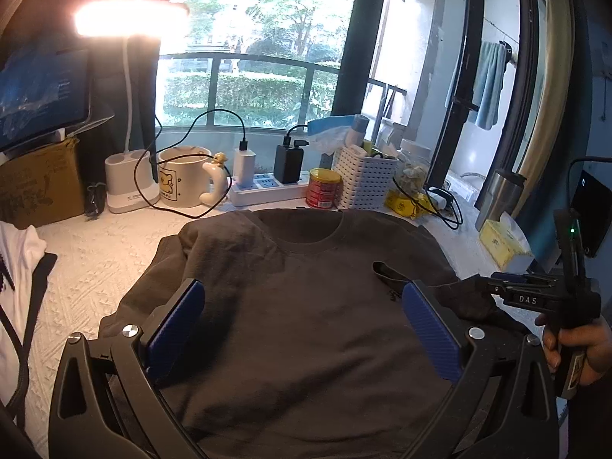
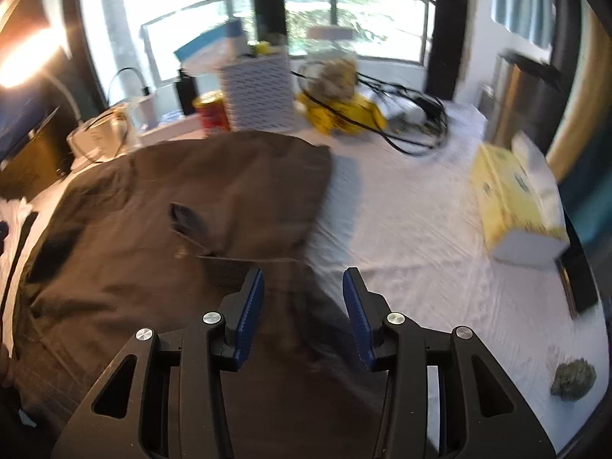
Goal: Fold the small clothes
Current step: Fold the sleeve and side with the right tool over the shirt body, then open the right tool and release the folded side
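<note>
A dark brown T-shirt (image 1: 306,363) lies front up on the white table cover, its neckline (image 1: 306,244) toward the window. One sleeve (image 1: 386,271) is folded in over the chest. My left gripper (image 1: 303,285) hovers open above the shirt's middle with nothing between its blue pads (image 1: 179,317). In the blurred right wrist view, my right gripper (image 2: 303,272) stands open over the shirt's (image 2: 153,210) right edge, its pads clear of the cloth. A hand (image 1: 573,344) holds the right gripper's handle at the right edge of the left wrist view.
Behind the shirt stand a lamp base (image 1: 130,183), a mug (image 1: 183,176), a power strip (image 1: 267,187), a red can (image 1: 324,187), a white basket (image 1: 363,179) and tangled cables (image 2: 413,126). A yellow tissue box (image 2: 516,202) sits right; a white garment (image 1: 19,267) lies left.
</note>
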A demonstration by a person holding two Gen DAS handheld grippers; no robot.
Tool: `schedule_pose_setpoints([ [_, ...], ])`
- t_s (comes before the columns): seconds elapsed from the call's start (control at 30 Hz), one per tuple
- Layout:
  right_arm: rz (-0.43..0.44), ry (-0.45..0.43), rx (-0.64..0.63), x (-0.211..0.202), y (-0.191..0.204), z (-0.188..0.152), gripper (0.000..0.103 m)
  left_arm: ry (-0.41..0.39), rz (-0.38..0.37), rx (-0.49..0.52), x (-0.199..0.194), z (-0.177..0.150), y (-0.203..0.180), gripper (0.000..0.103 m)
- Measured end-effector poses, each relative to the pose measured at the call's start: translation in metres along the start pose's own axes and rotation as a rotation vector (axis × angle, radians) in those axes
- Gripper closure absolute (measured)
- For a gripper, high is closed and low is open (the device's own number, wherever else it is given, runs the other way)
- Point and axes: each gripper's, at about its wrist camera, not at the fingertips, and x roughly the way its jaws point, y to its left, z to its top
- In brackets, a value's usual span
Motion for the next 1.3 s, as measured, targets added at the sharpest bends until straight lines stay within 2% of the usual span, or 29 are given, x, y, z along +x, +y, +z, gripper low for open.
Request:
schedule_pose_setpoints([
  [0.1,0.069,-0.003,0.016,0.003,-0.002,-0.003,0.057,0.003,0.011,0.002,-0.001,0.001,-0.003,0.001],
  [0.2,0.098,-0.028,-0.002,0.004,0.006,-0.005,0.058,0.002,0.021,0.008,-0.003,0.001,-0.005,0.001],
  [0.23,0.104,-0.034,-0.013,0.005,0.009,-0.005,0.063,0.002,0.024,0.011,-0.004,0.001,-0.006,0.001],
  [0.27,0.115,-0.031,-0.030,0.006,0.014,-0.005,0.079,0.001,0.027,0.013,-0.005,0.000,-0.006,0.001],
  [0.33,0.119,-0.017,-0.051,0.009,0.020,-0.005,0.090,0.003,0.030,0.014,-0.007,0.000,-0.008,0.001],
  [0.63,0.148,0.021,-0.147,-0.001,0.048,-0.033,0.092,0.005,0.015,0.005,-0.012,-0.005,-0.005,0.001],
  [0.9,0.133,0.103,-0.191,-0.006,0.066,-0.056,0.091,0.019,0.004,-0.003,-0.018,-0.015,0.006,0.001],
  [1.0,0.116,0.111,-0.194,-0.010,0.071,-0.055,0.082,0.024,0.007,-0.008,-0.021,-0.017,0.015,0.001],
  [1.17,0.100,0.085,-0.192,-0.014,0.082,-0.043,0.053,0.022,0.017,-0.009,-0.026,-0.016,0.036,0.001],
  [1.3,0.071,0.068,-0.162,-0.004,0.088,-0.032,0.052,0.016,0.033,-0.010,-0.028,-0.013,0.060,0.001],
])
